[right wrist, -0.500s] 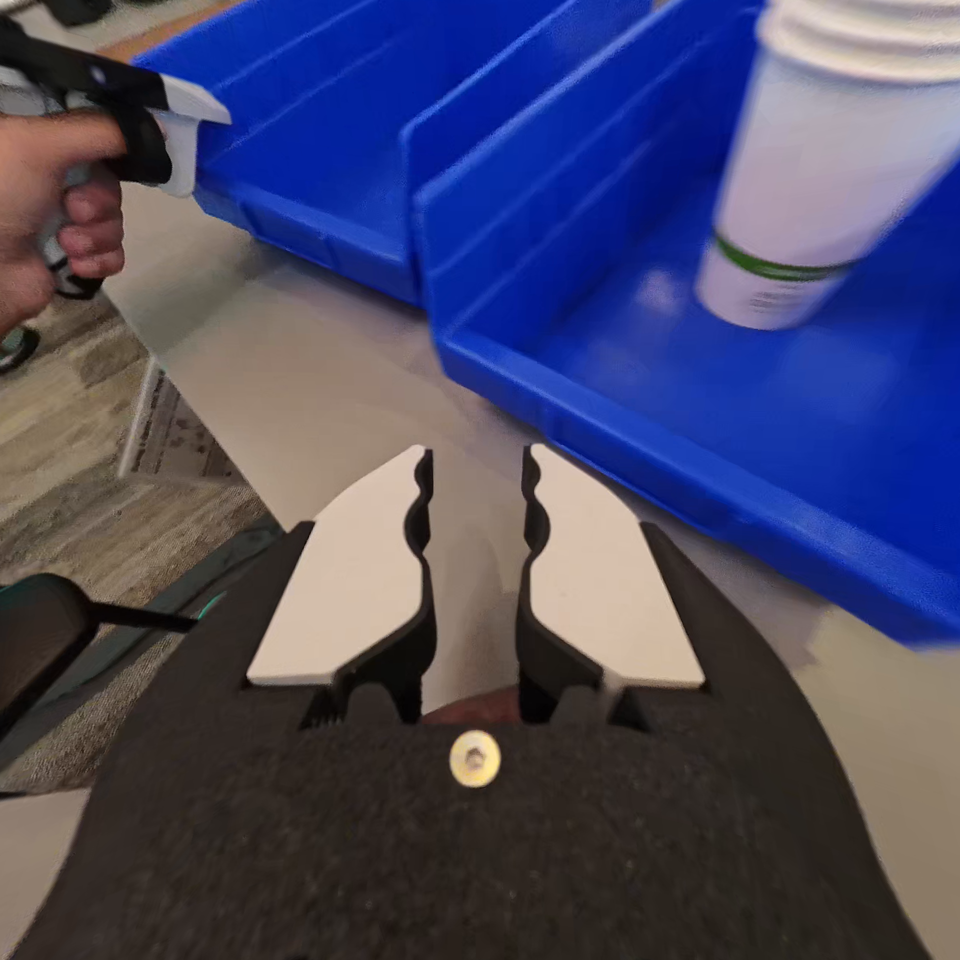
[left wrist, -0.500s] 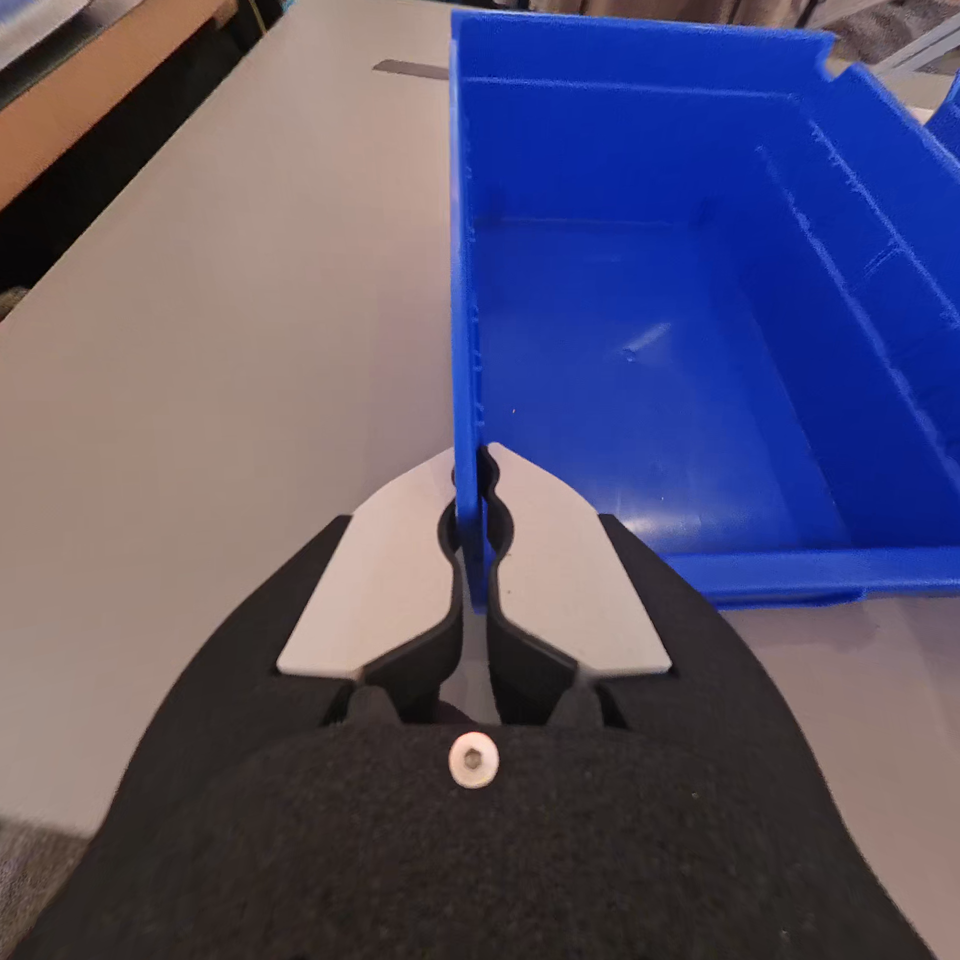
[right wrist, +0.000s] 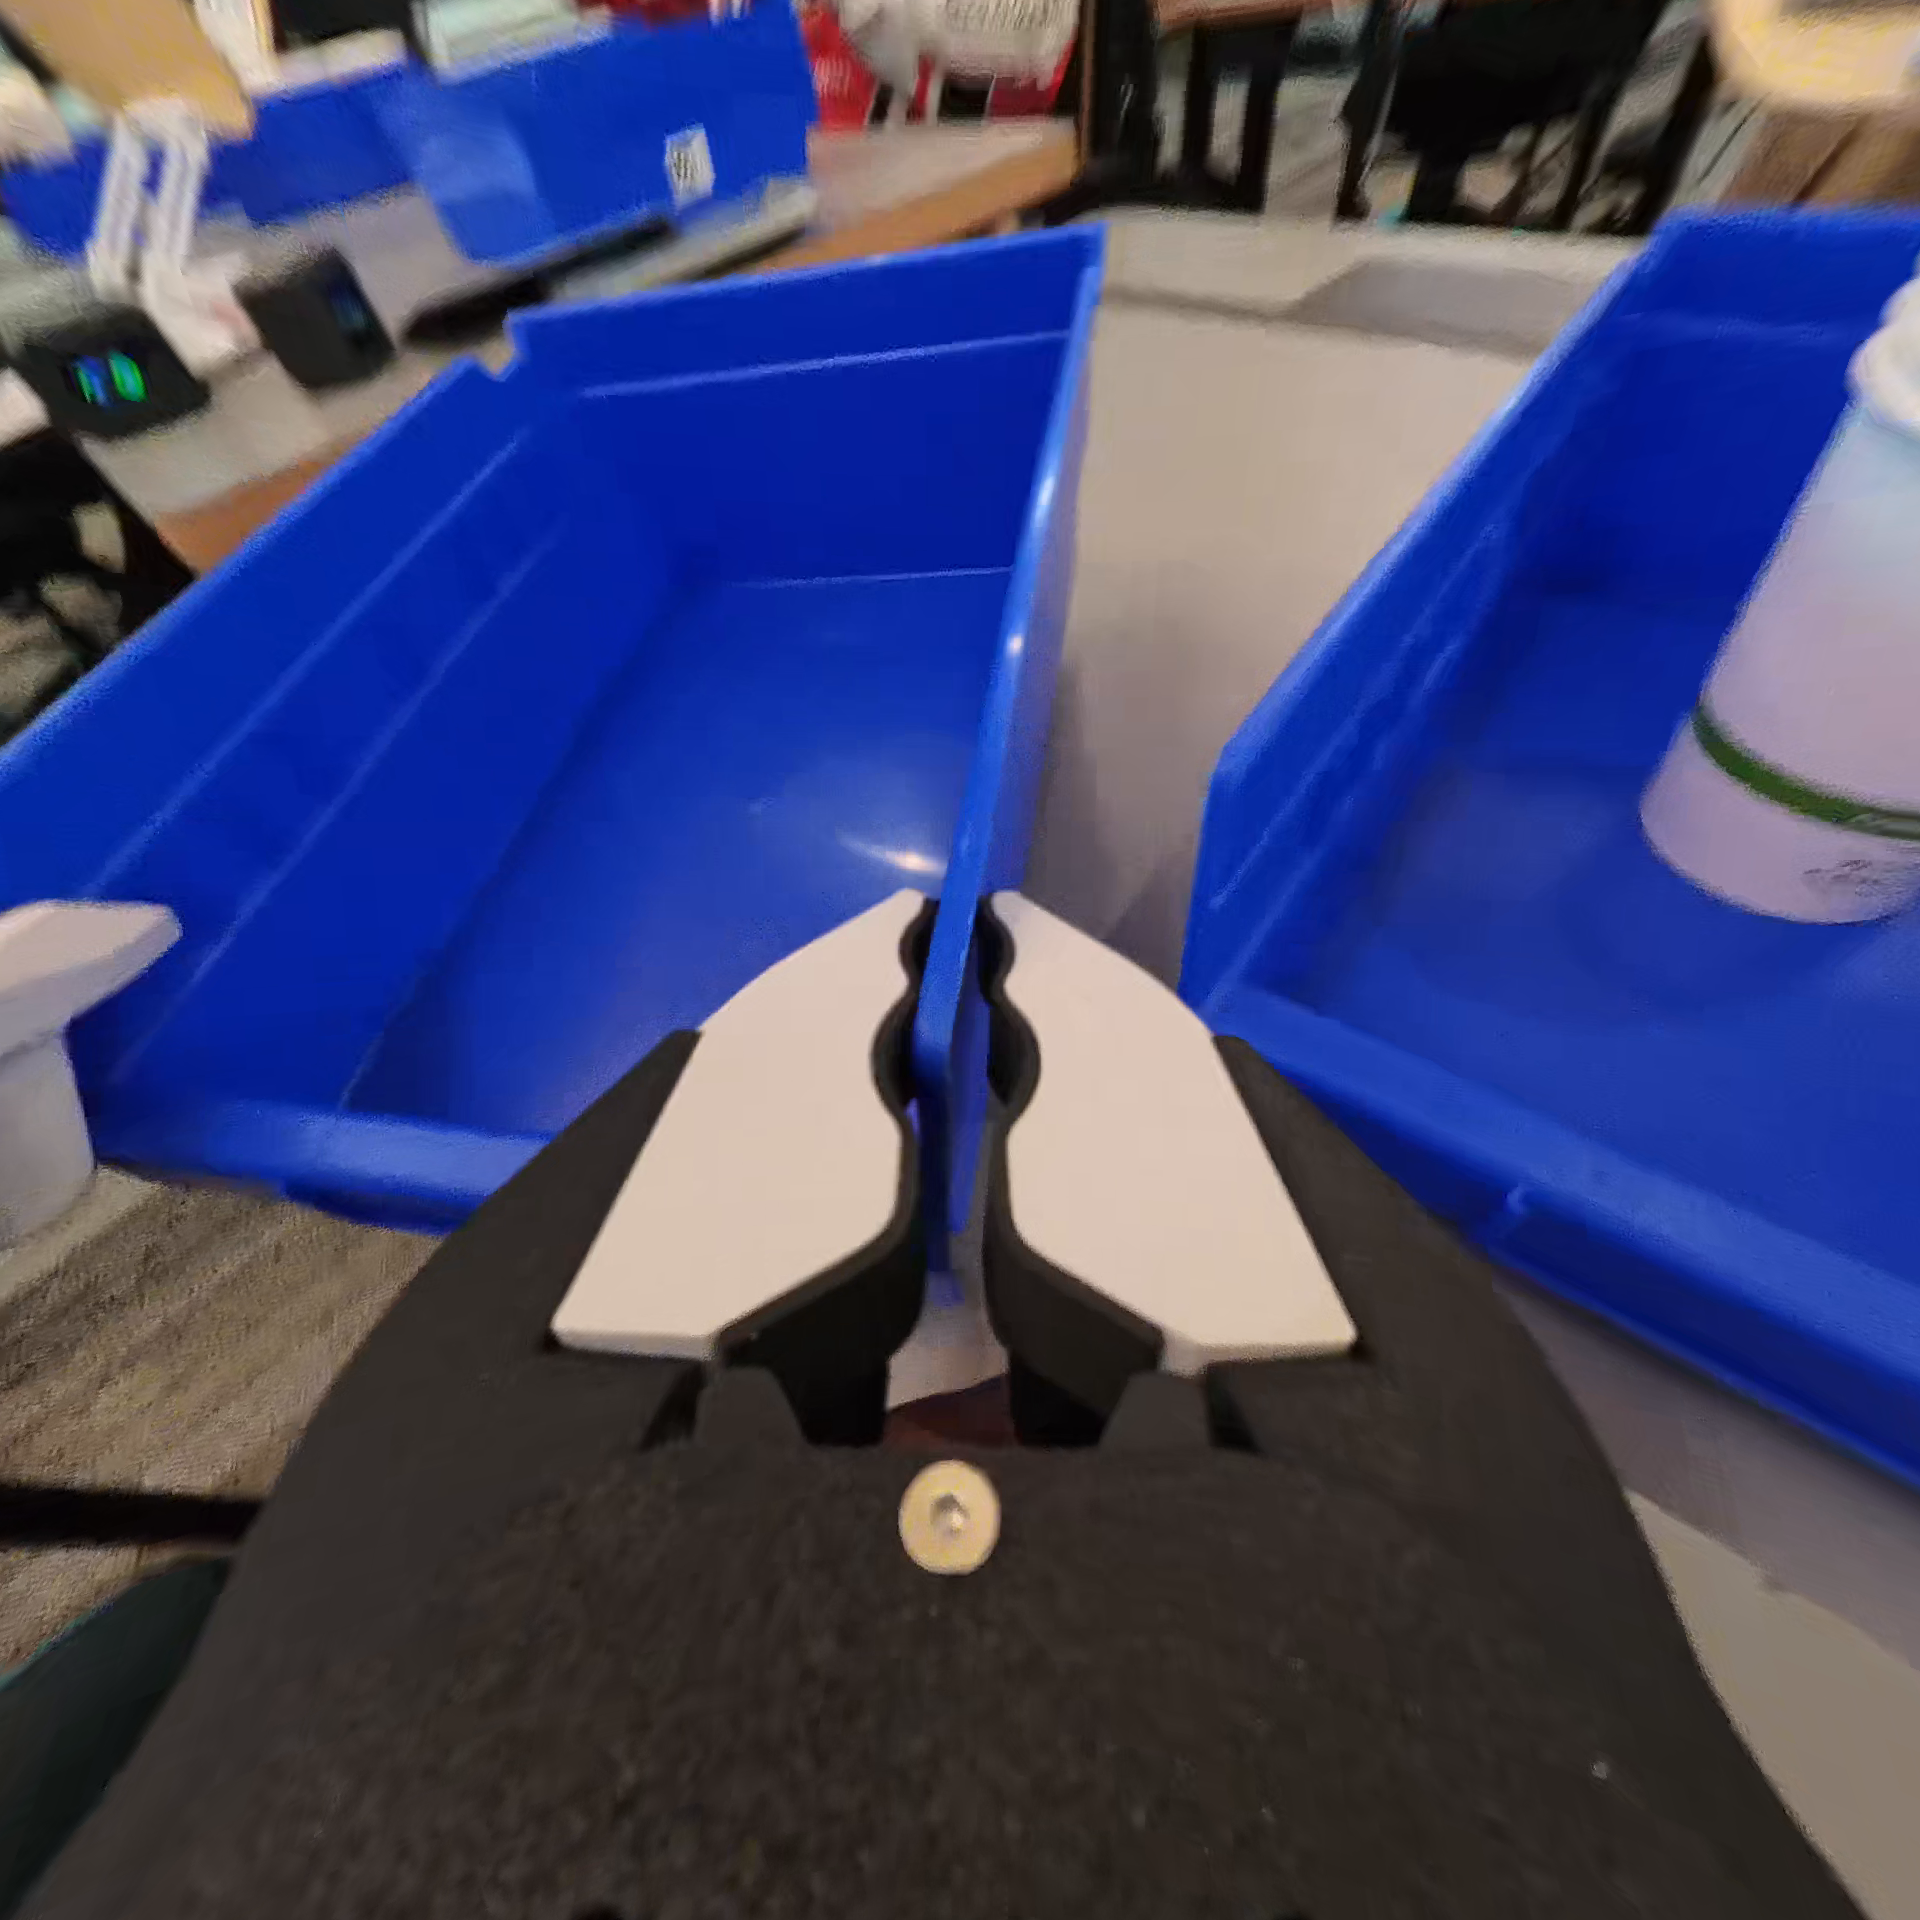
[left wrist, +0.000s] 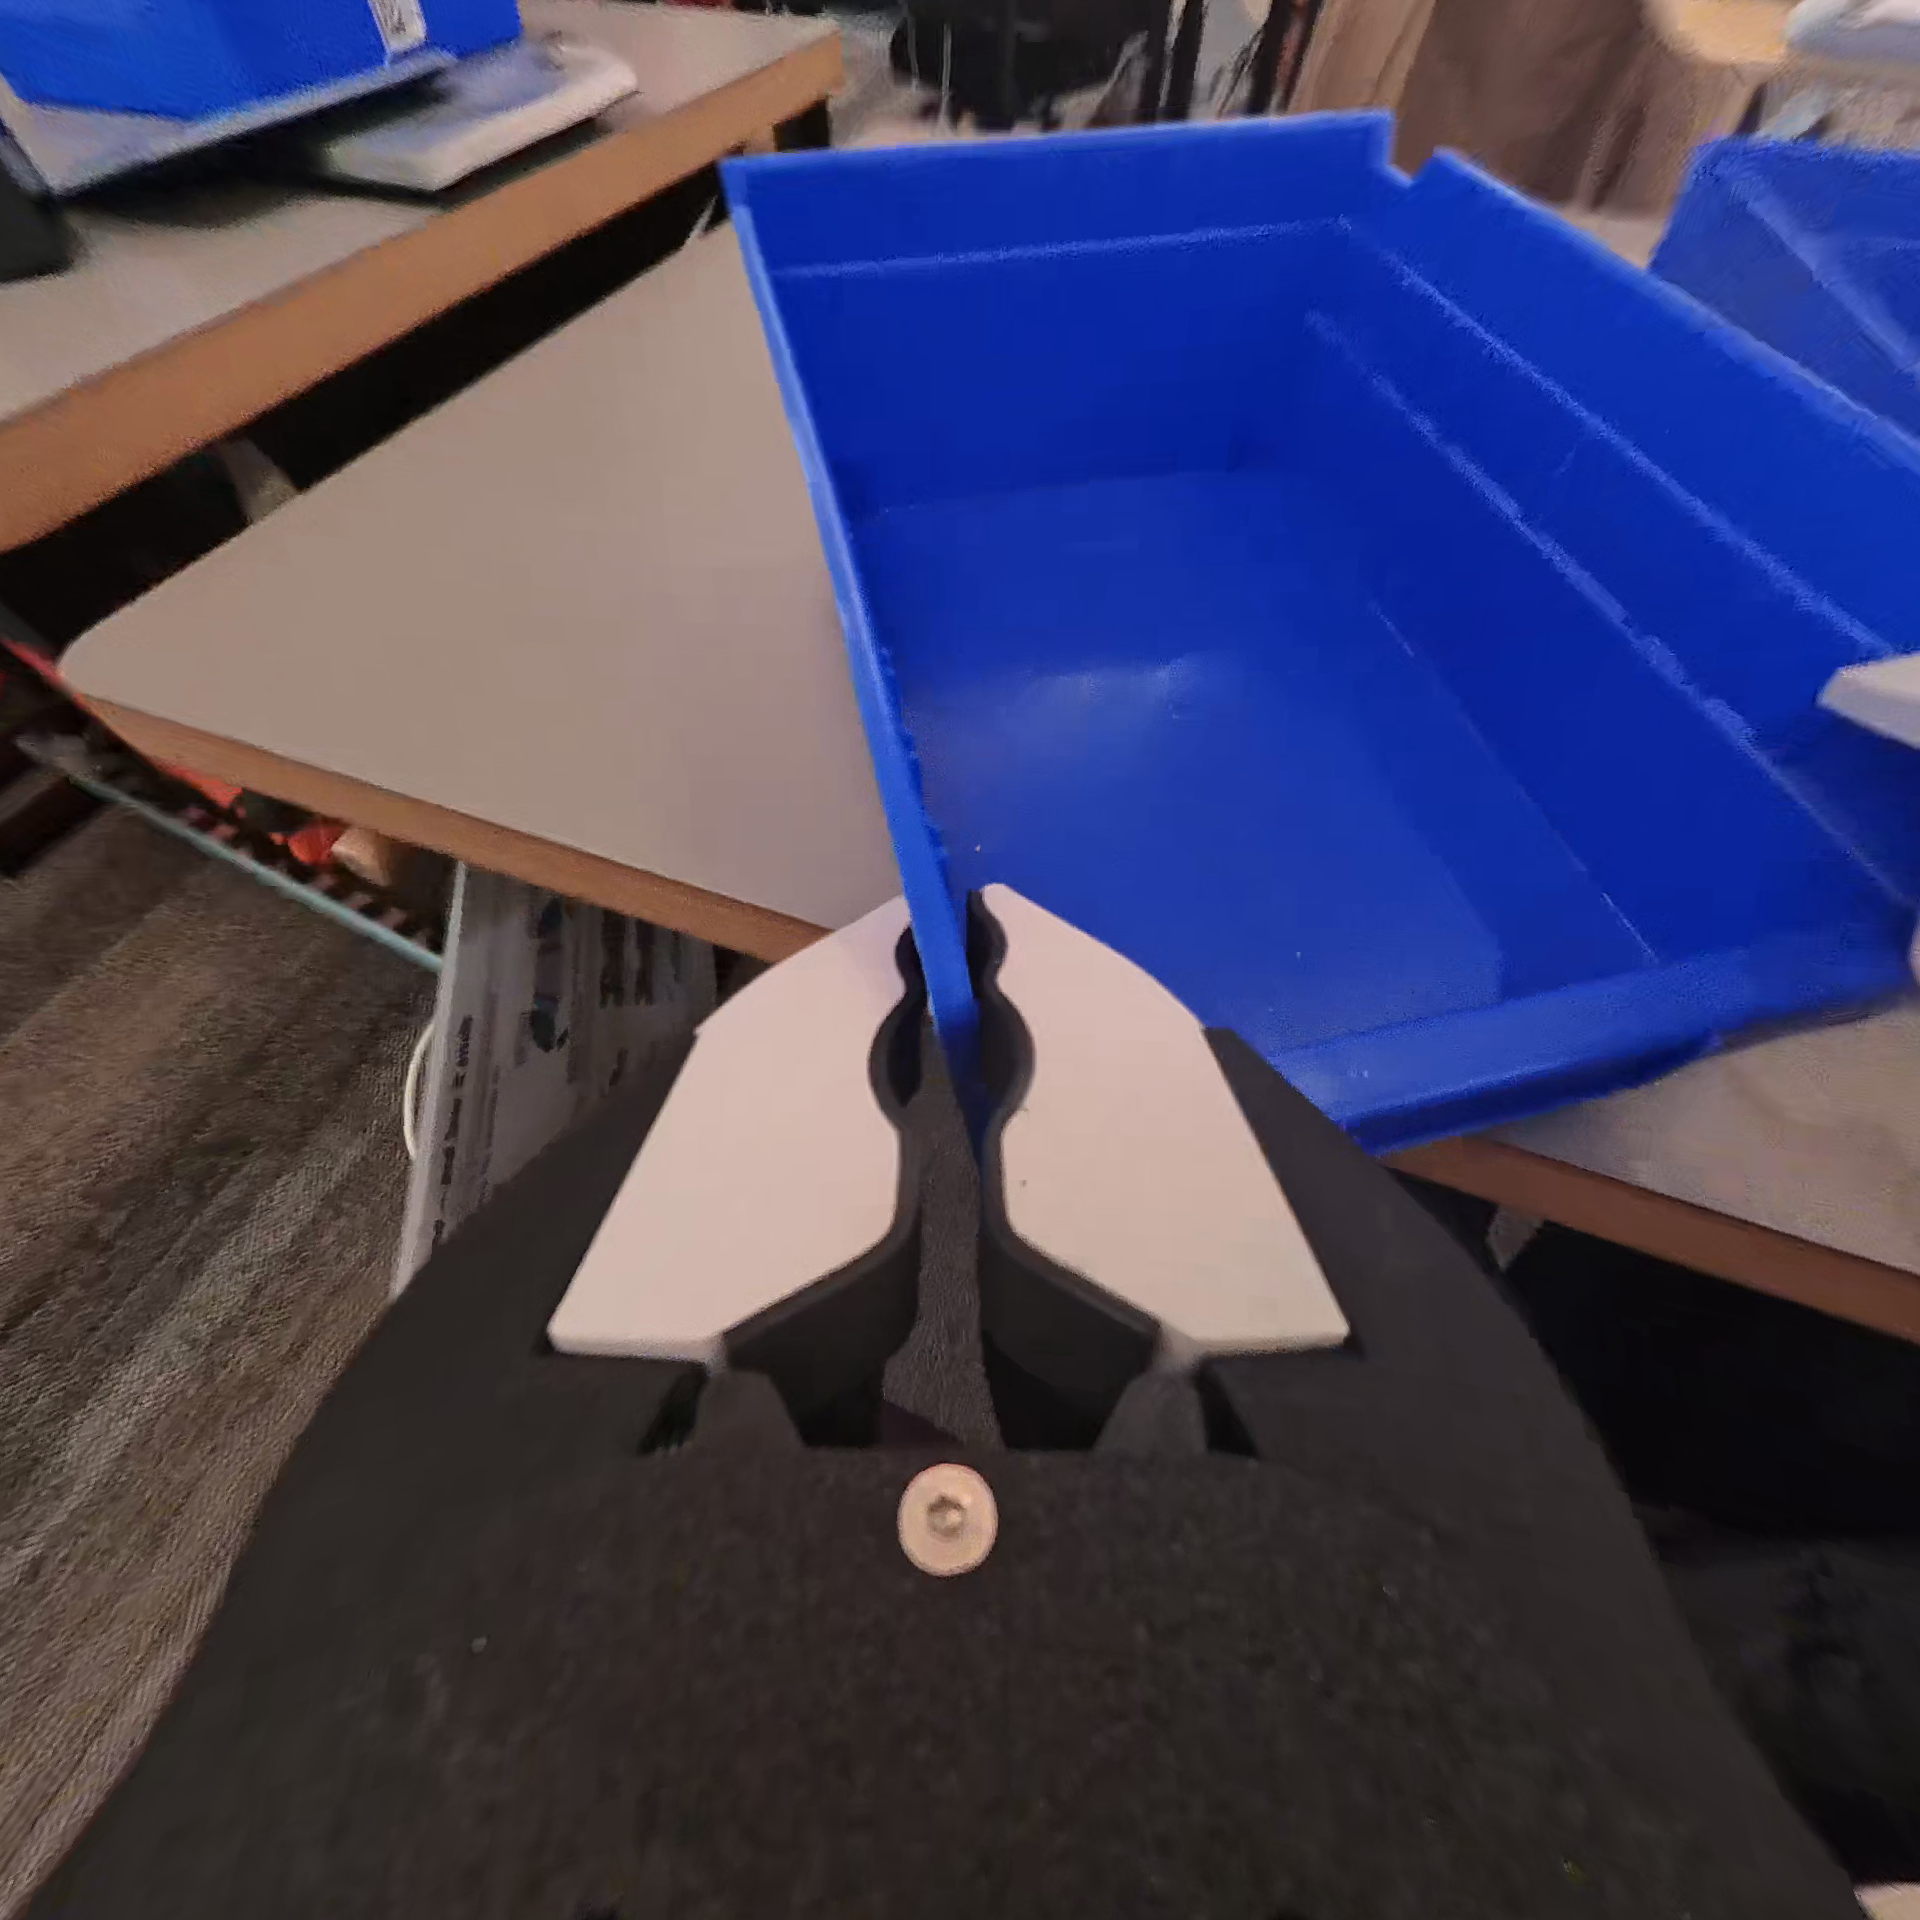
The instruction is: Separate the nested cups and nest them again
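Two claws pinch one empty blue bin [left wrist: 1299, 727] – the left gripper [left wrist: 951, 925] on its left wall, the right gripper [right wrist: 956, 925] on its right wall. White cups [right wrist: 1808, 675] stand in the second bin [right wrist: 1455, 831] just beside.

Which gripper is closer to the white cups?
Right. The right gripper pinches the empty bin's wall facing the cups; the left gripper pinches its far wall.

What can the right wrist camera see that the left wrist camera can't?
Only the right wrist view shows the white cups, standing in a second blue bin.
Only the left wrist view shows a cardboard box on the floor under the table.
Both show the empty blue bin. The left gripper pinches its left wall and the right gripper its right wall.
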{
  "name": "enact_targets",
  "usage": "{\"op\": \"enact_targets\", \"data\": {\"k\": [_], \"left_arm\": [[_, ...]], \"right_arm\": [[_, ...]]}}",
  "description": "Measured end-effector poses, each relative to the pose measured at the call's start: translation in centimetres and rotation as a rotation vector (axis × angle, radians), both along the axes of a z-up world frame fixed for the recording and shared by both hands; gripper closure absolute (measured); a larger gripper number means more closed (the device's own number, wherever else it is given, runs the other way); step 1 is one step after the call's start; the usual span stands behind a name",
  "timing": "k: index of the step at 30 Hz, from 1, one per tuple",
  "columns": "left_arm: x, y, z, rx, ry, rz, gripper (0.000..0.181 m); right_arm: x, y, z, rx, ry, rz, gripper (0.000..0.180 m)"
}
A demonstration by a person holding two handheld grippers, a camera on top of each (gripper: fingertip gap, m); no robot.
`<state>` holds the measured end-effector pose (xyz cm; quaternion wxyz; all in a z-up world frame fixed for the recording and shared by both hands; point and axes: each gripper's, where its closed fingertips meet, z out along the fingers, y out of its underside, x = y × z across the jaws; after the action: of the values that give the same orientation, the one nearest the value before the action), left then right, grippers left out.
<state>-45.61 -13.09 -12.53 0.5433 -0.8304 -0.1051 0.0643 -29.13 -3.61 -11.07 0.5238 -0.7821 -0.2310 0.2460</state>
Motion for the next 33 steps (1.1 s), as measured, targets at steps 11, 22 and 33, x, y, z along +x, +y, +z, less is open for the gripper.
{"op": "enact_targets", "data": {"k": [11,22,33], "left_arm": [[11.2,3.7,16.9,0.545,0.161,-0.164,0.176],[44.8,12.6,12.7,0.374,-0.05,-0.736,0.177],[55.2,15.3,1.7,0.069,-0.013,-0.781,0.174]], "right_arm": [[14.2,-0.7,18.3,0.526,0.178,-0.34,0.175],[47.5,-2.0,13.4,0.32,-0.025,-0.9,0.175],[57.4,2.3,1.8,-0.01,-0.044,-0.802,0.175]]}}
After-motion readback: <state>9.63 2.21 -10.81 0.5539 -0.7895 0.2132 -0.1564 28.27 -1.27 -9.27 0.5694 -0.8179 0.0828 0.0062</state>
